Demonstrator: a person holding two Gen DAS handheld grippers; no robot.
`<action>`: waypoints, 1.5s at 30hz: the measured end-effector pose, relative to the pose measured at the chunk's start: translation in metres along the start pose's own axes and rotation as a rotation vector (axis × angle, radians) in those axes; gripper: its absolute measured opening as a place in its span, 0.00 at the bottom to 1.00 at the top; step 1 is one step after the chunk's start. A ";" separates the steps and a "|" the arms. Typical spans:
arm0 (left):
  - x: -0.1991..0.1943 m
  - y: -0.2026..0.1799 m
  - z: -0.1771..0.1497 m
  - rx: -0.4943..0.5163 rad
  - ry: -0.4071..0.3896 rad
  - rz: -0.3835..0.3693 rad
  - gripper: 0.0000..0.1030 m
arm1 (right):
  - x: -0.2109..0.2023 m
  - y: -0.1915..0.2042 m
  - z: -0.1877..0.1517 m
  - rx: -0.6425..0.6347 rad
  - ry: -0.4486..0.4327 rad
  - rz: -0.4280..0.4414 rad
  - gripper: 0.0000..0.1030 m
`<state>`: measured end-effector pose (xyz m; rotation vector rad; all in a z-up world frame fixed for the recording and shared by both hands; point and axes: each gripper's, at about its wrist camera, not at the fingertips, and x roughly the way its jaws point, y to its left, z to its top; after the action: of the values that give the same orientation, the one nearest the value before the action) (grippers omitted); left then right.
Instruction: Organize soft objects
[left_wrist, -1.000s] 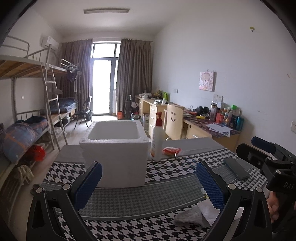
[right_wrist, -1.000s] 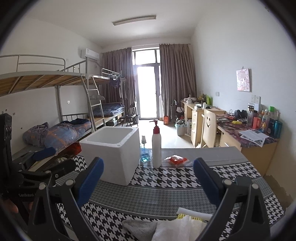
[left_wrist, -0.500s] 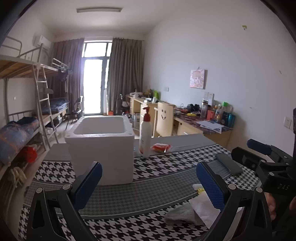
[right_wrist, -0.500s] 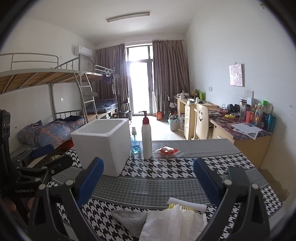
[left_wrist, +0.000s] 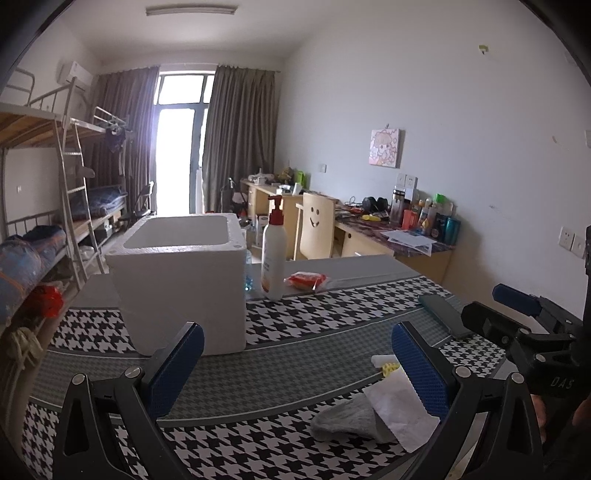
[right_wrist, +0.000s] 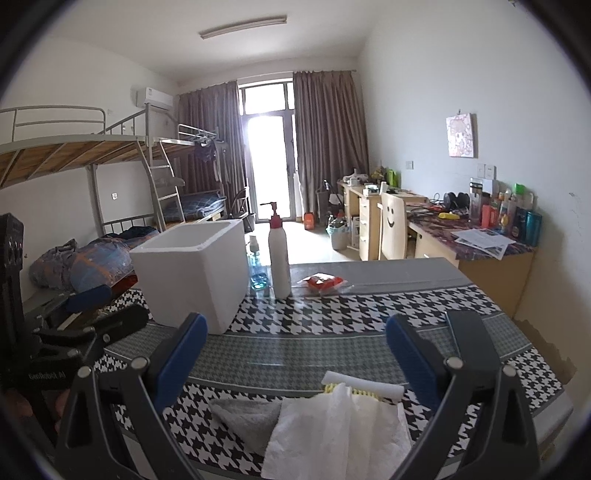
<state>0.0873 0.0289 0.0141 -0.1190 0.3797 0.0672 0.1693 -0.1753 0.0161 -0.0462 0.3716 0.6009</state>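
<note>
A small pile of soft things lies at the near edge of the houndstooth table (right_wrist: 332, 310): a grey cloth (right_wrist: 247, 415) (left_wrist: 345, 419), a white paper towel (right_wrist: 340, 435) (left_wrist: 397, 413) over it, and a white and yellow sponge (right_wrist: 364, 387) (left_wrist: 386, 363) behind. My right gripper (right_wrist: 295, 350) hovers open just over the pile, nothing between its fingers. My left gripper (left_wrist: 297, 360) is open too, left of the pile and in front of the white foam box (left_wrist: 181, 280) (right_wrist: 192, 273), which stands open-topped on the table's left.
A white pump bottle (right_wrist: 279, 254) (left_wrist: 274, 251), a small blue glass bottle (right_wrist: 255, 271) and a red packet (right_wrist: 321, 282) (left_wrist: 304, 279) sit behind the box. A dark flat phone-like object (left_wrist: 443, 315) lies on the table's right. Bunk beds stand left, desks and a chair right.
Both grippers have drawn back and tilted down a little, so the pile shows more fully under the right gripper. Both stay open and nothing on the table has moved.
</note>
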 end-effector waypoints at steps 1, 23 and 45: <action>0.000 0.000 -0.001 0.000 0.002 -0.002 0.99 | -0.001 -0.001 -0.001 0.002 -0.001 -0.001 0.96; 0.025 -0.012 -0.033 -0.008 0.103 -0.049 0.99 | 0.005 -0.016 -0.046 0.035 0.101 -0.034 0.96; 0.043 -0.028 -0.049 0.026 0.187 -0.082 0.99 | 0.032 -0.029 -0.087 0.092 0.311 0.017 0.40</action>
<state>0.1120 -0.0032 -0.0447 -0.1152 0.5620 -0.0302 0.1812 -0.1953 -0.0782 -0.0483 0.7010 0.5940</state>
